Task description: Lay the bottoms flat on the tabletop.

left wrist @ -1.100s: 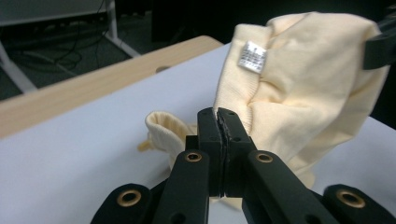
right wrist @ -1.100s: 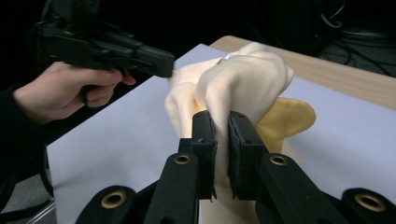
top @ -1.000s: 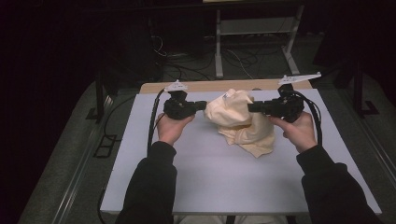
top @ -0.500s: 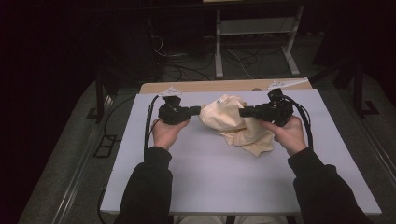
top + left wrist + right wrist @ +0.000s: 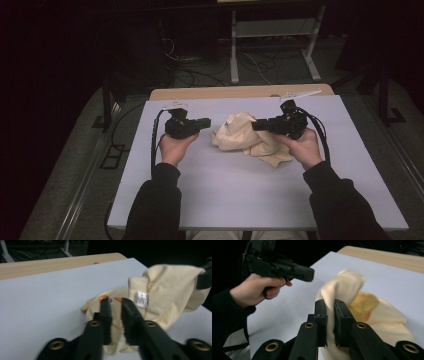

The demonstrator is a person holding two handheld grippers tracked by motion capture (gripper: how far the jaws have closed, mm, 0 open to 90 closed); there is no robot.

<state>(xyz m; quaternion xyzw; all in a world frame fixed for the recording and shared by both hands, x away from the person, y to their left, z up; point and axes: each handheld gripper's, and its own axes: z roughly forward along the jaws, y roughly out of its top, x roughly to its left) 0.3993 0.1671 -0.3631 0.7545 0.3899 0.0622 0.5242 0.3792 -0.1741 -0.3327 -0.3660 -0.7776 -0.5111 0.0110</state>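
Observation:
A crumpled pale yellow garment (image 5: 240,139) lies on the white board (image 5: 240,200) between my two grippers. My left gripper (image 5: 207,122) points at its left edge from a short gap away. Its jaws have just been opening and now stand slightly apart with nothing pinched. In the left gripper view the left gripper (image 5: 115,301) faces the garment (image 5: 170,290), which carries a white label (image 5: 141,299) and orange marks (image 5: 103,298). My right gripper (image 5: 255,125) is shut on a raised fold of the garment (image 5: 387,322), which sits between the right gripper's (image 5: 329,302) jaws.
A strip of wooden tabletop (image 5: 225,92) runs along the board's far edge. Behind the table, white metal frame legs (image 5: 234,55) and loose cables (image 5: 260,62) lie on a dark floor. The person's sleeves (image 5: 150,205) come in from the bottom.
Both hands have come down and toward the person, and the garment has sunk onto the board. The left gripper, earlier at the garment's edge, now stands apart from it.

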